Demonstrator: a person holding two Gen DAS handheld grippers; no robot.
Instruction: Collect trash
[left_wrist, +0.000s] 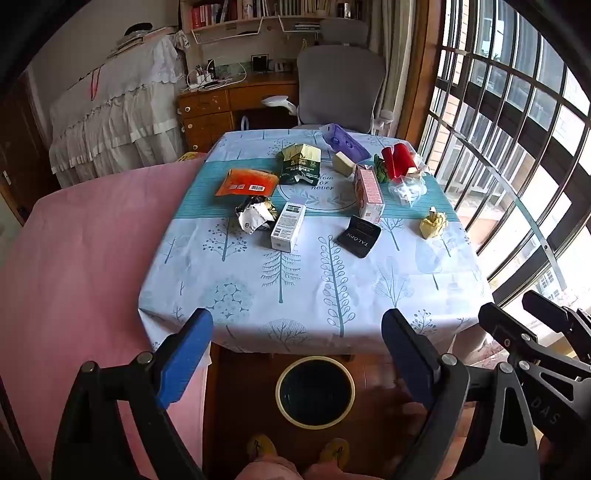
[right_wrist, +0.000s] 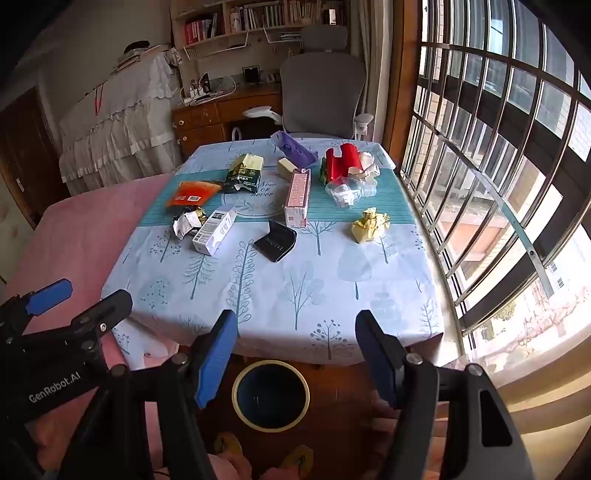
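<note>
Trash lies scattered on the tree-patterned tablecloth (left_wrist: 314, 288) (right_wrist: 295, 280): an orange packet (left_wrist: 245, 182) (right_wrist: 192, 192), a green packet (left_wrist: 300, 164) (right_wrist: 244, 173), a crumpled foil wrapper (left_wrist: 255, 214) (right_wrist: 187, 220), a white box (left_wrist: 288, 227) (right_wrist: 215, 235), a black card (left_wrist: 359, 236) (right_wrist: 276, 240), a pink carton (left_wrist: 368, 192) (right_wrist: 297, 197), a yellow paper ball (left_wrist: 434, 223) (right_wrist: 370, 225) and a red wrapper (left_wrist: 397, 160) (right_wrist: 341, 160). A round bin (left_wrist: 314, 392) (right_wrist: 272, 396) stands on the floor below the table's near edge. My left gripper (left_wrist: 297, 330) and right gripper (right_wrist: 295, 330) hang open and empty above the bin, short of the table.
A purple pouch (left_wrist: 343, 142), a cream block (left_wrist: 343, 163) and clear plastic (left_wrist: 406, 188) lie at the table's far right. A pink bed (left_wrist: 81, 258) adjoins on the left, a barred window (right_wrist: 498, 166) on the right, a grey chair (left_wrist: 340, 86) behind. A person's slippered feet (left_wrist: 299, 448) show below.
</note>
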